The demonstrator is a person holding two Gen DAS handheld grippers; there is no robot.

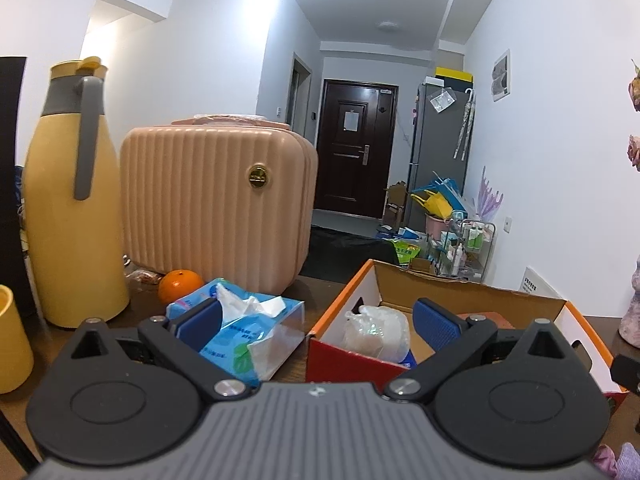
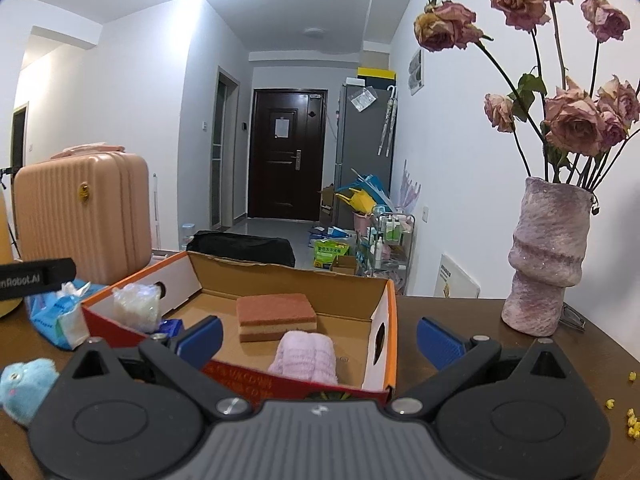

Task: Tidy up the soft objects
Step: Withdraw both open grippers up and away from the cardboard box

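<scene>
- The left gripper [image 1: 318, 322] is held with its jaws spread wide and nothing between them; the right gripper [image 2: 320, 338] is likewise parted and empty.
- The cardboard box [image 2: 390, 320] is seen on the dark table [image 2: 460, 320]; inside it, a sponge [image 2: 276, 314] lies at the centre, a folded pink towel [image 2: 306, 358] rests at about 6 o'clock from it, and a crinkled plastic bag [image 2: 134, 306] is packed in at 9 o'clock.
- Outside the box, a tissue pack [image 1: 240, 332] lies just beside its 9 o'clock wall, and a blue plush toy [image 2: 24, 384] is left near the table edge at about 8 o'clock.
- The loose tissue could be torn or pulled out if the pack is pinched at its opening.
- The orange [image 1: 180, 285], near the pack at 11 o'clock, could be nudged and set rolling.
- The plush toy could be knocked off the edge by a careless sweep.
- The vase [image 2: 546, 256], at 3 o'clock of the box, could be tipped if the right gripper is swung wide.
</scene>
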